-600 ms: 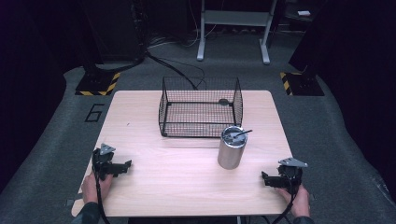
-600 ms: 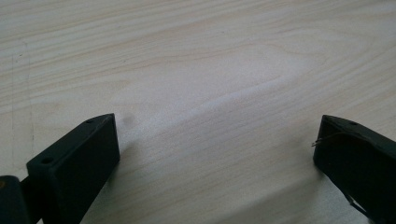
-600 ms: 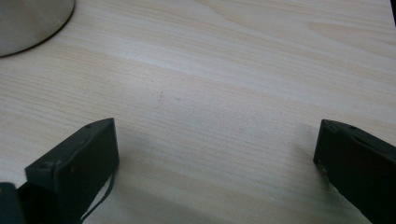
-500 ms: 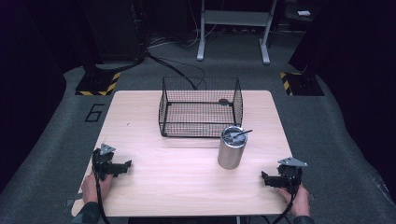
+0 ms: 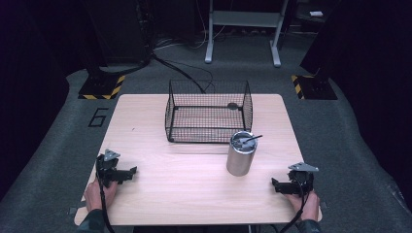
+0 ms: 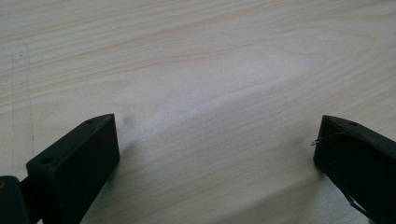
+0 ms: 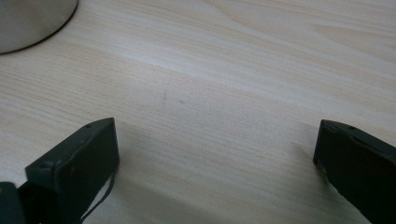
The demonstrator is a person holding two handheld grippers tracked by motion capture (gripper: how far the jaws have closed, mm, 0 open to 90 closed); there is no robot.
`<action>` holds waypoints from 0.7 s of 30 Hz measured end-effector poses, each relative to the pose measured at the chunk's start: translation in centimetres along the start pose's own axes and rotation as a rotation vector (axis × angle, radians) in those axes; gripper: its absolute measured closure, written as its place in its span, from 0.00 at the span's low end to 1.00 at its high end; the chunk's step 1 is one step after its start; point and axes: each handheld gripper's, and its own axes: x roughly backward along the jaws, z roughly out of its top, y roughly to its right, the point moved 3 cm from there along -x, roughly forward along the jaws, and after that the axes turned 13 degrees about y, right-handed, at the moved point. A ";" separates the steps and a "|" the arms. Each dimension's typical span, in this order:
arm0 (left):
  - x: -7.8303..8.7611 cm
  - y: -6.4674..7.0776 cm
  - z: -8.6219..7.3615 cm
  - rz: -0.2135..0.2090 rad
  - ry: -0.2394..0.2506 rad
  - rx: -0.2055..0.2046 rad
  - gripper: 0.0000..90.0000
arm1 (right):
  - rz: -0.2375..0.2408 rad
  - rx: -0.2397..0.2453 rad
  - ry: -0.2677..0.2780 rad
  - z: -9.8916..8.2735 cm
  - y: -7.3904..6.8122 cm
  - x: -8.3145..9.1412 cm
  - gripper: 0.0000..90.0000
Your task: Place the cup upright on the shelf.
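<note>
A steel cup [image 5: 240, 153] with a dark stick-like utensil [image 5: 251, 139] in it stands right of the table's middle, just in front of a black wire basket [image 5: 209, 112]. My left gripper [image 5: 130, 172] rests near the front left edge, held by a hand, open, with bare wood between its jaws [image 6: 217, 140]. At the front right my right gripper [image 5: 275, 185] is also open over bare wood [image 7: 217, 140]; the cup's base [image 7: 32, 21] shows at that view's upper left corner.
The light wooden table [image 5: 160, 194] stands on a grey carpet. Behind it are a yellow-black striped stand foot [image 5: 101, 89] at the left, another [image 5: 311, 83] at the right, and a grey metal frame [image 5: 243, 34]. A small dark item [image 5: 232, 105] lies in the basket.
</note>
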 end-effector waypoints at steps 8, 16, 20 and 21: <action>-0.1 0.0 0.0 0.006 0.007 0.006 0.00 | 0.008 -0.026 -0.027 0.4 -0.8 0.4 0.00; 0.0 0.0 0.0 0.003 -0.002 -0.004 0.00 | 0.056 -0.024 -0.027 2.8 -2.6 1.2 0.00; 0.0 0.0 0.1 0.001 -0.005 -0.004 0.00 | 0.090 -0.006 -0.016 3.8 -3.7 1.4 0.00; 0.0 0.0 0.1 0.001 -0.005 -0.004 0.00 | 0.090 -0.006 -0.016 3.8 -3.7 1.4 0.00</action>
